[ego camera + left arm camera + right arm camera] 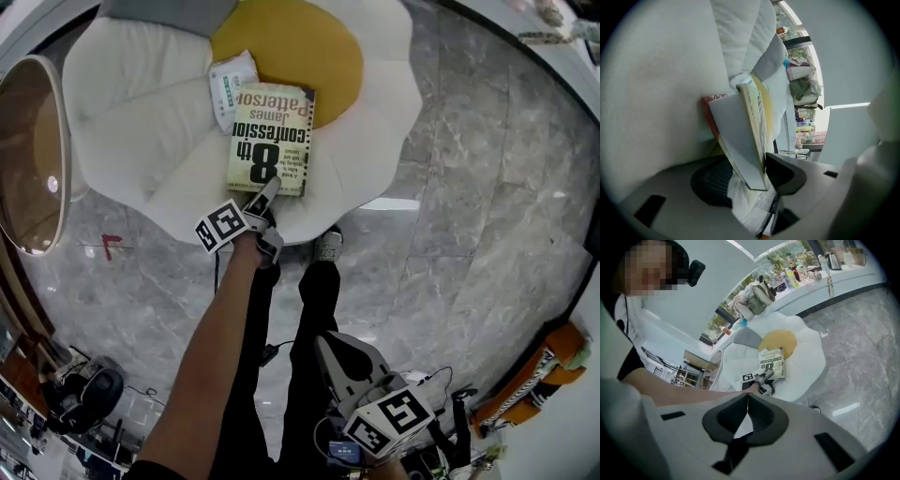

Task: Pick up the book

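Note:
The book (272,136), a pale paperback with large black print, lies on a white egg-shaped cushion (375,122) with a yellow centre. My left gripper (265,197) reaches its near edge from below. In the left gripper view the book's corner (750,131) stands between the two pads of the left gripper (750,180), which close on it. My right gripper (328,342) hangs low by the person's legs, far from the book. Its jaws (747,397) meet with nothing between them. From there the book (772,364) and the left gripper (764,378) show in the distance.
A white packet (230,84) lies against the book's far left corner. A round mirror-like disc (33,150) stands left of the cushion. The person's dark trousers and a shoe (328,246) are just before the cushion. Grey marble floor (487,206) spreads right; an orange object (553,361) lies there.

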The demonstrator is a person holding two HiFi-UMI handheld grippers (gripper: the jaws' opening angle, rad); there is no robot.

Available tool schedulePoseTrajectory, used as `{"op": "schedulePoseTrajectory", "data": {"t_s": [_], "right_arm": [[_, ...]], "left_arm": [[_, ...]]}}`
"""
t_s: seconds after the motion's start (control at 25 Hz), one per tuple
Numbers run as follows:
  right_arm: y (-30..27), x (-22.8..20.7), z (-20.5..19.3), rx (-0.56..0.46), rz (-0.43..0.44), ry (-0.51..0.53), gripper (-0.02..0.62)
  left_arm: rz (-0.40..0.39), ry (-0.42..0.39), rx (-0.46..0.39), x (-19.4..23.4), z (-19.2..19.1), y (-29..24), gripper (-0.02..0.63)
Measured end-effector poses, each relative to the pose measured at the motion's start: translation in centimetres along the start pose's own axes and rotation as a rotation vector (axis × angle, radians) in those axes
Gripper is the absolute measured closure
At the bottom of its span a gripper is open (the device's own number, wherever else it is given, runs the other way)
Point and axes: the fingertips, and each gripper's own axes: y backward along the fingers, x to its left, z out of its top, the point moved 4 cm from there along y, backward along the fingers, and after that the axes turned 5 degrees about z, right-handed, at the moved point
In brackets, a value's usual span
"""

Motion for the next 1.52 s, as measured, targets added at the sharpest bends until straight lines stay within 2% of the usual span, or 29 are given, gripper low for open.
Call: {"op": "schedulePoseTrajectory", "data": {"t_s": [0.48, 1.12, 1.52], "right_arm": [[1.5, 0.4, 0.7, -0.01, -0.002, 0.018, 0.578], [6.4, 1.1, 2.2, -0.02, 0.009, 0.095, 0.578], [10.1, 2.9, 3.1, -0.035, 0.025, 0.16, 0.578]], "left_arm": [[0.007, -0.006, -0.046, -2.2, 0.8, 1.5, 0.402], [-0.032, 0.11, -0.149, -4.8, -1.7, 5.6, 0.424], [-0.141, 0.132, -0.167, -9.8, -3.4, 9.6, 0.425]]}}
